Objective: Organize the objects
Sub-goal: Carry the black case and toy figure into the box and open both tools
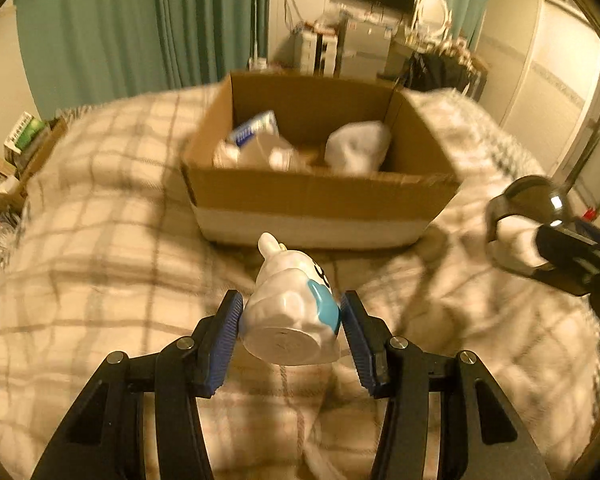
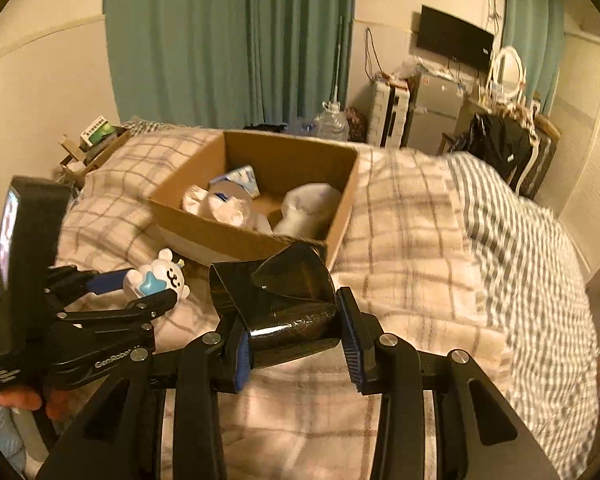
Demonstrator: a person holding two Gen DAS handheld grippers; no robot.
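My left gripper (image 1: 291, 300) is shut on a white bear figurine (image 1: 284, 280) with a blue star, held tilted just above the plaid blanket, close to the near wall of an open cardboard box (image 1: 320, 196). The right wrist view shows the same figurine (image 2: 160, 278) and left gripper (image 2: 152, 290) left of the box (image 2: 236, 236). My right gripper (image 2: 290, 312) is shut on a glossy black object (image 2: 284, 280), near the box's front corner. In the left wrist view that black object (image 1: 532, 196) and right gripper (image 1: 540, 248) are at the right edge. White soft items (image 1: 360, 146) and a blue-white packet (image 1: 256, 130) lie in the box.
The box rests on a bed with a plaid blanket (image 1: 100, 260); a striped cover (image 2: 520, 240) lies to the right. A small shelf with boxes (image 1: 24, 140) stands at the bed's left. Green curtains (image 2: 228, 40), a water bottle (image 2: 332, 122) and a fridge (image 2: 436, 108) are behind. A hand (image 2: 16, 398) holds the left gripper.
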